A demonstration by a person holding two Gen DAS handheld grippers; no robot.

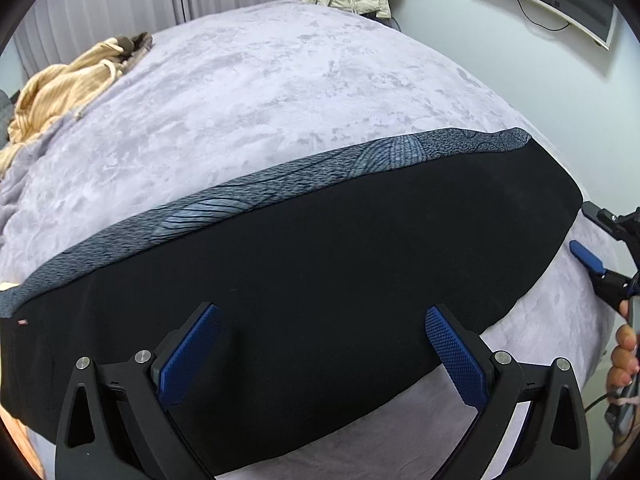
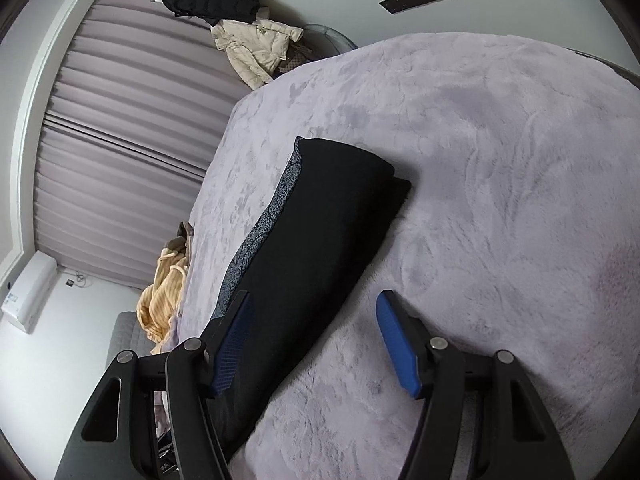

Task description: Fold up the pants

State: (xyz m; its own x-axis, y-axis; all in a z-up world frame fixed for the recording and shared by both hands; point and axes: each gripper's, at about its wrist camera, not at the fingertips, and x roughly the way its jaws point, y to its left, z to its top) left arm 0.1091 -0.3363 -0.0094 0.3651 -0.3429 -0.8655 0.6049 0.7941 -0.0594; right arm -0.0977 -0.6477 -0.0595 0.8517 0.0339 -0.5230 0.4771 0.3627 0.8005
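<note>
**Both tongs hovering open over the pants**

The long black folded pants, edged along one side with a blue-grey patterned band, are lying flat across the lilac plush bed cover. The left tongs are hanging wide open over the pants' near edge, gripping nothing. The right tongs are likewise standing open and empty at one end of the pants (one blue pad above the cloth, the other over bare cover). A rumpled yellow garment is sitting at the bed's far edge.

Bedroom: bed, curtains, coats
</note>
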